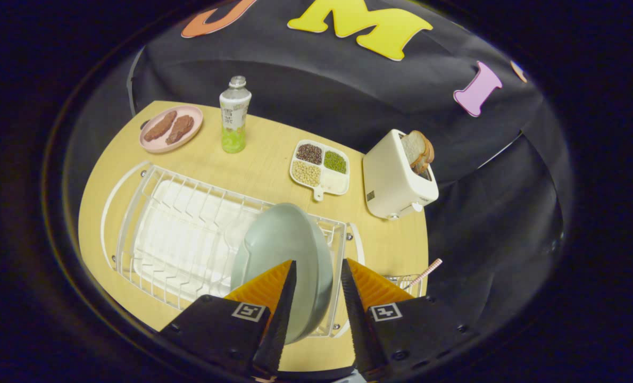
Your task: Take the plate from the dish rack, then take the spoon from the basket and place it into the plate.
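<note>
**Grey-green plate stands on edge between the spread fingers**

Grey-green and smooth, the plate (287, 255) stands upright at the right-hand end of the white wire dish rack (189, 234), its rim rising between the two fingers of the gripper (318, 263). The fingers are apart, one on either side of the plate's edge. The left fingertip lies across the plate's face; the right fingertip sits just beside the rim, with a sliver of rack wire showing between them. Whether either finger actually touches the plate cannot be told, and nothing shows both pressing on it.

The lower part of the plate is hidden behind the left finger and the gripper's body, so how it sits in the rack's slots is hard to make out. Just beyond the right finger, a small wire basket (404, 279) is mostly covered by that finger; only a bit of its rim shows. A thin pinkish handle (425, 273) sticks up out of it at a slant, presumably the spoon, though its bowl is out of sight.

Farther off on the wooden table (263, 159) stand a pink plate of brown food (171, 128), a bottle (234, 114), a divided tray of beans and grains (321, 166), and a white toaster (396, 178) with bread in its slot.
</note>
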Demonstrator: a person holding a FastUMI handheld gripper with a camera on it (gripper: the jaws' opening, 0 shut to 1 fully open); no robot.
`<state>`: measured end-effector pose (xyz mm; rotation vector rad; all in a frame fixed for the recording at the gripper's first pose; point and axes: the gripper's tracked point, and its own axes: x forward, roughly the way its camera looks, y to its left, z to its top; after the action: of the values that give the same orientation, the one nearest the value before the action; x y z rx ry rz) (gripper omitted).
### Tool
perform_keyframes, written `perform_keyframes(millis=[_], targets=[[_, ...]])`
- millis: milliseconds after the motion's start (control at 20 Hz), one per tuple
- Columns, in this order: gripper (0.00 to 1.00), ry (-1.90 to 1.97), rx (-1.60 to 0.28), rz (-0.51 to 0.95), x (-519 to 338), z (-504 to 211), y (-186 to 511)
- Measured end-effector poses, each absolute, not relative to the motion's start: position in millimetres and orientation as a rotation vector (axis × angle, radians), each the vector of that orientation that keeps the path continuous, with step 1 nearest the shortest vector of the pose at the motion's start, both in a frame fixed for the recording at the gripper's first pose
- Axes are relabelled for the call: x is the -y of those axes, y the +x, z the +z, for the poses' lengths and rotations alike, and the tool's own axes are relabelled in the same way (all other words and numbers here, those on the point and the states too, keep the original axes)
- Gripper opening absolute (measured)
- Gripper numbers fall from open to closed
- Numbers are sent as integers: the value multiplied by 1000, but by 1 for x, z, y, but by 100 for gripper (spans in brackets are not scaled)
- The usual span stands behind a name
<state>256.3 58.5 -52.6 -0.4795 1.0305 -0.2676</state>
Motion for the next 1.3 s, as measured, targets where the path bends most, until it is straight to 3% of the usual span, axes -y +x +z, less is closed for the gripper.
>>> perform_keyframes(millis=[150,200,300,750,1100,1300], targets=[[44,-481,-1078,-312,-59,-56,257],[32,-482,-1083,-320,-62,-53,254],[22,-504,-1065,-301,-74,-50,254],[18,-813,-948,-447,-112,-34,231],[18,-792,-916,-536,-120,-31,221],[17,-723,-776,-611,-109,-7,225]])
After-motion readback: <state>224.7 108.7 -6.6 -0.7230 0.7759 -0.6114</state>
